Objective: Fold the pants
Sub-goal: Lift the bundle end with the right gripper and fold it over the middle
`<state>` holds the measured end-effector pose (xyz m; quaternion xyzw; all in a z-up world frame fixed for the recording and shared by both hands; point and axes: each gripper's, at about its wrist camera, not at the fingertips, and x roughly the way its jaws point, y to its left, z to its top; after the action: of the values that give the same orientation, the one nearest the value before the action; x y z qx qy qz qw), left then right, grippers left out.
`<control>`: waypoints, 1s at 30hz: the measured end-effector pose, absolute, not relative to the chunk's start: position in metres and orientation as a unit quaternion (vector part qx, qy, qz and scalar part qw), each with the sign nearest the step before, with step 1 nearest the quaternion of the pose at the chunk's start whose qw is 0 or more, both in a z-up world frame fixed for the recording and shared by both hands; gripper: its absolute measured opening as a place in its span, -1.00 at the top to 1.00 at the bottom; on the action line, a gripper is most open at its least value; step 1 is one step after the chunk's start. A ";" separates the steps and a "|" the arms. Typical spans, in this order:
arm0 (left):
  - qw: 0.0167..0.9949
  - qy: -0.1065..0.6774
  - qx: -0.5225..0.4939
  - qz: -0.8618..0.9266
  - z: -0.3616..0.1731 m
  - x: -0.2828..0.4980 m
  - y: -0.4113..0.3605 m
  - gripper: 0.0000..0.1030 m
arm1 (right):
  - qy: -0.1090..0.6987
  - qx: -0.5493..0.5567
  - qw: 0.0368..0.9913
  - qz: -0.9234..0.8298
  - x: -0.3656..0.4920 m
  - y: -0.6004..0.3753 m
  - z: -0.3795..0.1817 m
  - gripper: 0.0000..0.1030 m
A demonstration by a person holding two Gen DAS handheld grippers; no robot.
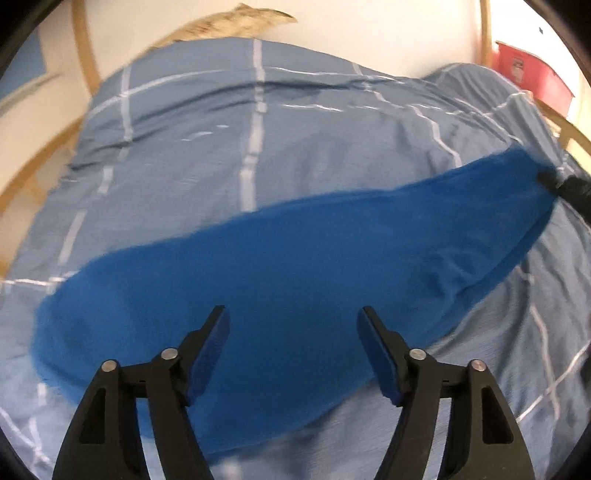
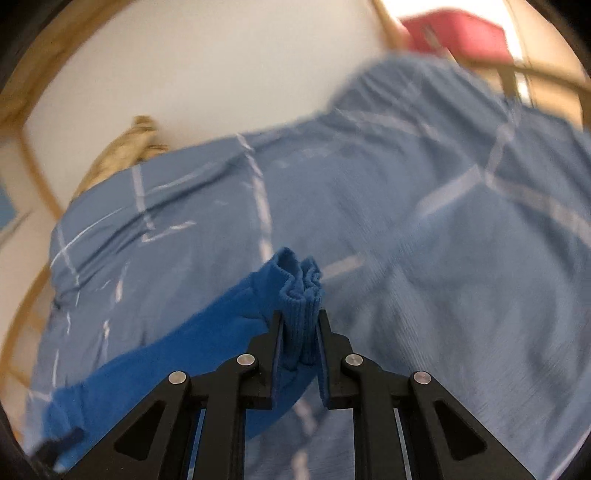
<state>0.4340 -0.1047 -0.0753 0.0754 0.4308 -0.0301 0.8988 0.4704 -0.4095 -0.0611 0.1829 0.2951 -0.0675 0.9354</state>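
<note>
Bright blue pants [image 1: 295,258] lie stretched across a bed, running from lower left to upper right in the left wrist view. My left gripper [image 1: 293,312] hovers over their wide near end, open, with nothing between its pads. My right gripper [image 2: 300,314] is shut on the ribbed cuff [image 2: 299,288] of the pants, which bunches up between the fingers; the leg [image 2: 166,358] trails away to the lower left. From the left wrist view, that right gripper [image 1: 565,184] shows as a dark shape at the far tip of the pants.
The pants rest on a grey-blue duvet with white check lines [image 1: 258,129] [image 2: 406,221]. Behind it is a white wall with a beige rumpled cloth [image 1: 236,22] [image 2: 122,155]. A red box [image 1: 532,70] [image 2: 454,33] stands beyond the bed's far right corner. Wooden frame rails [image 1: 85,44] edge the bed.
</note>
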 end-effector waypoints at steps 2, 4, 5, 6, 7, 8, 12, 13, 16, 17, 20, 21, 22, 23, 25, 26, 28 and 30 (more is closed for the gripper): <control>0.904 0.423 0.066 -0.018 -0.065 0.428 -0.084 -0.40 | 0.273 0.148 0.949 -0.049 0.466 -0.387 -0.035 0.68; 0.907 0.417 0.053 -0.007 -0.055 0.425 -0.063 -0.44 | 0.256 0.114 0.960 -0.024 0.459 -0.357 -0.010 0.68; 0.909 0.415 0.047 -0.004 -0.051 0.424 -0.054 -0.44 | 0.251 0.103 0.963 -0.009 0.457 -0.343 -0.001 0.68; 0.910 0.412 0.043 -0.001 -0.048 0.422 -0.044 -0.44 | 0.247 0.094 0.965 0.007 0.455 -0.332 0.006 0.68; 0.912 0.409 0.040 0.006 -0.044 0.420 -0.033 -0.45 | 0.244 0.082 0.966 0.025 0.452 -0.317 0.013 0.68; 0.914 0.404 0.038 0.013 -0.041 0.417 -0.021 -0.45 | 0.242 0.072 0.967 0.038 0.452 -0.304 0.018 0.68; 0.917 0.396 0.033 0.039 -0.037 0.406 0.021 -0.54 | 0.245 0.014 0.965 0.091 0.453 -0.244 0.024 0.68; 0.916 0.397 0.032 0.047 -0.038 0.403 0.034 -0.54 | 0.250 -0.001 0.963 0.104 0.453 -0.228 0.021 0.68; 0.912 0.403 0.032 0.066 -0.048 0.396 0.059 -0.54 | 0.270 -0.033 0.953 0.134 0.456 -0.188 0.006 0.68; 0.911 0.406 0.031 0.069 -0.051 0.394 0.065 -0.54 | 0.275 -0.041 0.950 0.139 0.458 -0.178 0.001 0.68; 0.906 0.416 0.023 0.079 -0.062 0.389 0.082 -0.54 | 0.302 -0.073 0.937 0.158 0.459 -0.144 -0.028 0.68; 0.904 0.419 0.020 0.083 -0.066 0.386 0.088 -0.54 | 0.312 -0.083 0.932 0.163 0.459 -0.133 -0.039 0.68; 0.903 0.421 0.017 0.085 -0.068 0.385 0.092 -0.54 | 0.323 -0.092 0.927 0.167 0.459 -0.125 -0.049 0.68; 0.902 0.424 0.014 0.086 -0.071 0.384 0.097 -0.54 | 0.328 -0.096 0.925 0.168 0.458 -0.120 -0.055 0.67; 0.900 0.426 0.010 0.091 -0.074 0.382 0.104 -0.54 | 0.346 -0.103 0.917 0.168 0.456 -0.109 -0.071 0.61; 0.900 0.426 0.008 0.093 -0.074 0.380 0.107 -0.54 | 0.352 -0.102 0.915 0.168 0.455 -0.108 -0.075 0.58; 0.899 0.426 0.004 0.098 -0.075 0.379 0.114 -0.54 | 0.371 -0.093 0.907 0.174 0.454 -0.103 -0.084 0.45; 0.900 0.425 -0.001 0.101 -0.075 0.377 0.120 -0.54 | 0.380 -0.074 0.903 0.189 0.453 -0.101 -0.088 0.33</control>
<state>0.3770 0.1200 -0.0749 -0.0008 0.4251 0.1006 0.8996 0.4526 -0.1008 -0.0882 -0.0744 0.3800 0.1885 0.9025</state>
